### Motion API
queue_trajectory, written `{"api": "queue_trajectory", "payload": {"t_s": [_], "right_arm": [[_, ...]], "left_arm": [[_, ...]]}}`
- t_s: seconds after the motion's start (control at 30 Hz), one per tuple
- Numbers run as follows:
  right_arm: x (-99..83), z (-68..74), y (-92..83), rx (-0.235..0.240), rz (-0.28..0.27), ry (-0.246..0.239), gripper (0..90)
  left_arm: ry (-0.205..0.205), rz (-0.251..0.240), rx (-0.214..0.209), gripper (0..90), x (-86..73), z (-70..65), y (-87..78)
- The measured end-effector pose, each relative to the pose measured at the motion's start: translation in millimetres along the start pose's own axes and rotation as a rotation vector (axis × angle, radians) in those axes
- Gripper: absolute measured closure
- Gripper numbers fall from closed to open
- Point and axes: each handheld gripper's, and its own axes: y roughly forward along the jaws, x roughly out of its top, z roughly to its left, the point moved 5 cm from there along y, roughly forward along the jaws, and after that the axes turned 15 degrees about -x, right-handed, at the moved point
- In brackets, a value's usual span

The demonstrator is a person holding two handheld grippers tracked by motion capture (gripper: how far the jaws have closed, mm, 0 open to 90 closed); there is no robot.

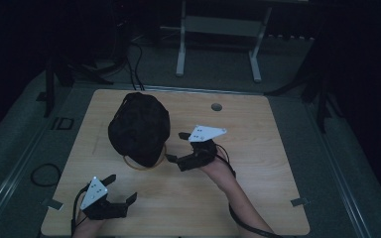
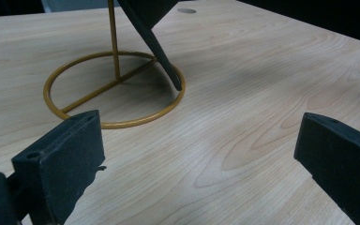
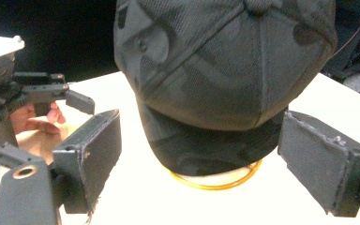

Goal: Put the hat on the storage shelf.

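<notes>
- Right gripper (image 1: pixel 174 147) stands wide open, jaws either side of the cap's brim, not pressing
- Left gripper (image 1: pixel 121 189) hangs open too, near the table's front edge
- Black cap (image 1: pixel 140 128) sits on a yellow wire stand (image 2: pixel 115 89) mid-table (image 1: pixel 258 148)
- Likely light, soft cloth; the stiffer brim (image 3: pixel 206 152) looks the surest hold

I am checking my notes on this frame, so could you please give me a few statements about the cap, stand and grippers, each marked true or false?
1. The dark cap sits on a yellow wire stand. True.
2. The right gripper is shut on the cap's brim. False: its jaws stand open on either side of the brim.
3. The left gripper is open with nothing between its jaws. True.
4. The stand's base is a square. False: it is a ring.
5. The cap lies flat on the wooden table. False: the stand holds it up.
</notes>
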Motion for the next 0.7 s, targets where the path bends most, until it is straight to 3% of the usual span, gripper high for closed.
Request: {"api": "queue_trajectory", "payload": {"t_s": [0.13,0.4,0.7], "right_arm": [[-10.1,2.5,-2.8,0.02,-0.008,0.007,13.8],[-35.4,11.7,-6.2,0.039,0.013,-0.023,13.9],[-62.9,10.5,-13.7,0.054,0.036,-0.031,13.9]], "left_arm": [[0.005,0.009,-0.003,2.2,-0.7,-0.6,0.7],[0.005,0.005,-0.009,2.2,-0.8,-1.2,0.3],[0.01,0.007,-0.01,2.2,-0.8,-2.0,0.8]]}}
